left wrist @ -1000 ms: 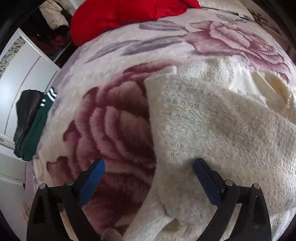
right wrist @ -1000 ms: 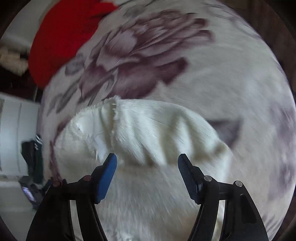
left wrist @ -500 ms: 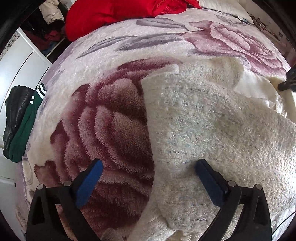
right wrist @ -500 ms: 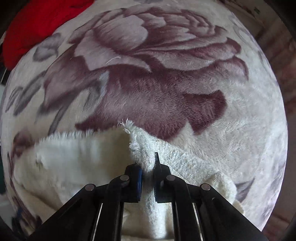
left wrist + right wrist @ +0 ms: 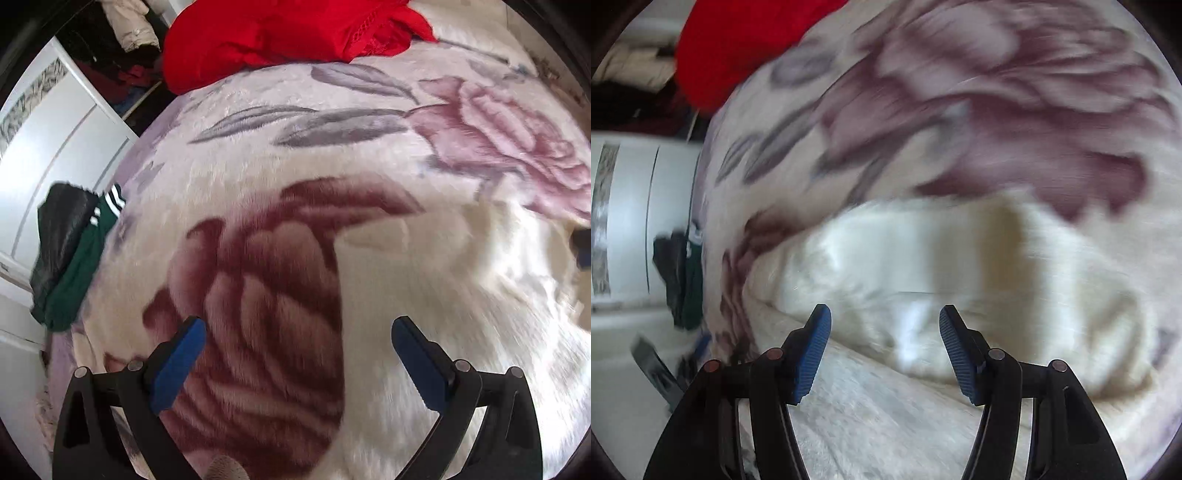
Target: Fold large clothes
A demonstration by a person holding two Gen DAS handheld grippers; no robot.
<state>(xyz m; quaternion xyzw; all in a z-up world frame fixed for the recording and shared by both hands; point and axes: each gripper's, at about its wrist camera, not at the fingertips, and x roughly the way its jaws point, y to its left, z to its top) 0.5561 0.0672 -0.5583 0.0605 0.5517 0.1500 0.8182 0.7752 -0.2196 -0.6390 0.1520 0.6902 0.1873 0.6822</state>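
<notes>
A cream fuzzy garment [image 5: 461, 295] lies spread on the rose-patterned blanket [image 5: 277, 177] of a bed. My left gripper [image 5: 295, 343] hangs open above the garment's left edge, nothing between its blue pads. In the right wrist view the same garment [image 5: 923, 258] shows a folded-over part with a shiny lining, blurred by motion. My right gripper [image 5: 884, 332] hovers over it, its jaws opening, with no cloth pinched between the pads. One of its fingertips [image 5: 583, 246] shows at the right rim of the left wrist view.
A red garment [image 5: 288, 33] is heaped at the far end of the bed. A black and green pile of clothes [image 5: 70, 254] lies at the bed's left side, against white cabinet doors [image 5: 55, 140]. More clothes hang in a dark opening [image 5: 110, 48].
The right gripper closed on the garment's edge half a second ago and has since let go and swung left. The left gripper has shifted off the garment's edge towards the dark rose.
</notes>
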